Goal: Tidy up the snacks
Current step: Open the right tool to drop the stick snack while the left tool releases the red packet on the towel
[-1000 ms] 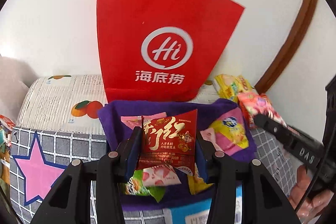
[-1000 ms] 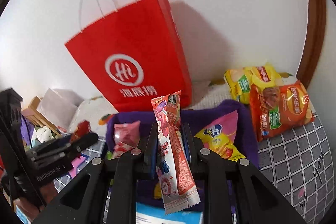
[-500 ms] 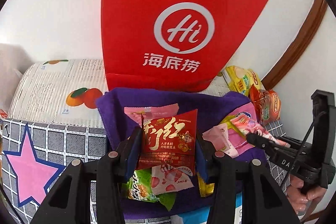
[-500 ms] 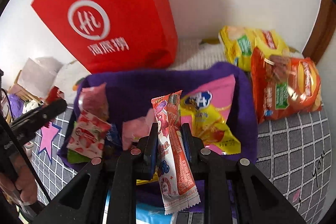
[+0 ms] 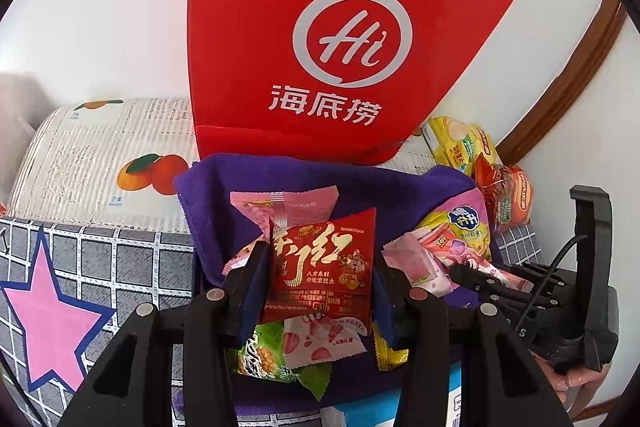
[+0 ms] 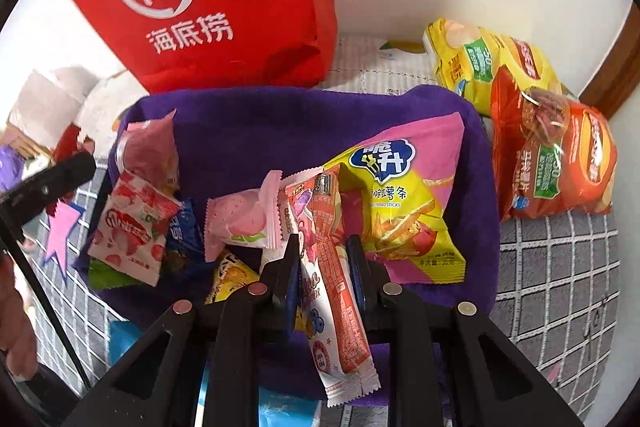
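Both tongs are loaded over the purple snack bin [image 6: 486, 187]: left tongs [image 5: 320, 291] pinch the red packet [image 5: 324, 263], right tongs [image 6: 323, 263] clamp the long stick snack [image 6: 332, 267], lengthwise along the fingers, bin right underneath.

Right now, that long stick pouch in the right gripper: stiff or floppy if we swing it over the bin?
Probably floppy: the stick pouch is thin film, and its lower end hangs unsupported below the right gripper. Likely light, since a narrow mid-length pinch carries it. The glossy wrapper may slip during a fast swing.
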The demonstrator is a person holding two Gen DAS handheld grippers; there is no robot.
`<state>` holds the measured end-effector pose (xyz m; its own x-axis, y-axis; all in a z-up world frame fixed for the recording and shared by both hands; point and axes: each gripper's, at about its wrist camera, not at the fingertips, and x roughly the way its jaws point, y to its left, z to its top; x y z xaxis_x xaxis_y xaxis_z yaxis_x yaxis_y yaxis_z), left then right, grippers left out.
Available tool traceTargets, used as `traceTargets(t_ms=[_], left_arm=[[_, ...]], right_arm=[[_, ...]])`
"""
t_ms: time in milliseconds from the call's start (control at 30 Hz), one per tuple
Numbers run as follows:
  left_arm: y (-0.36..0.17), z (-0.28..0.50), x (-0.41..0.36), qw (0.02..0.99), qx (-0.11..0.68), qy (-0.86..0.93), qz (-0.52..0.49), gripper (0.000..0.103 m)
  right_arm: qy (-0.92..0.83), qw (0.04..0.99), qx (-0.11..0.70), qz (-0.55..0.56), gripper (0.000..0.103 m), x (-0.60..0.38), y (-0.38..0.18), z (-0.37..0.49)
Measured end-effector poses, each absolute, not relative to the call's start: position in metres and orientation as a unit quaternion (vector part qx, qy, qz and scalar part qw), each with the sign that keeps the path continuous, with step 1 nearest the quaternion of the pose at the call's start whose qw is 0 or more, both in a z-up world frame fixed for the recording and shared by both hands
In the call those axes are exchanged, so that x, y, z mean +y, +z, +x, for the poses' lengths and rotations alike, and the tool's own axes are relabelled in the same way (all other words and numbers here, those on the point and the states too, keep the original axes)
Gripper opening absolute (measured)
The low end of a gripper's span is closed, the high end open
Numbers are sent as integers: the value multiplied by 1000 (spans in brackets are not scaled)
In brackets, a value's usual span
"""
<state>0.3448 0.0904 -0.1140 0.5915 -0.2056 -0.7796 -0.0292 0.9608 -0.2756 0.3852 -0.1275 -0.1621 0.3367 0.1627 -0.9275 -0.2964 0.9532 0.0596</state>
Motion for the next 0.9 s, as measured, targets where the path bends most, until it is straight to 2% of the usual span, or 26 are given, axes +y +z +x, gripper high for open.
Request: traceTargets(t_ms=[233, 367, 900], left_arm=[[-114, 344, 85, 882, 450, -55, -126, 44], [-113, 343, 83, 882, 450, -59, -125, 44], [-128, 349, 73, 869, 476, -67, -117, 45]], right_arm=[[147, 813, 560, -63, 33, -124, -164, 385], [150, 820, 549, -67, 49, -122, -160, 385], [129, 849, 511, -39, 49, -141, -127, 382]])
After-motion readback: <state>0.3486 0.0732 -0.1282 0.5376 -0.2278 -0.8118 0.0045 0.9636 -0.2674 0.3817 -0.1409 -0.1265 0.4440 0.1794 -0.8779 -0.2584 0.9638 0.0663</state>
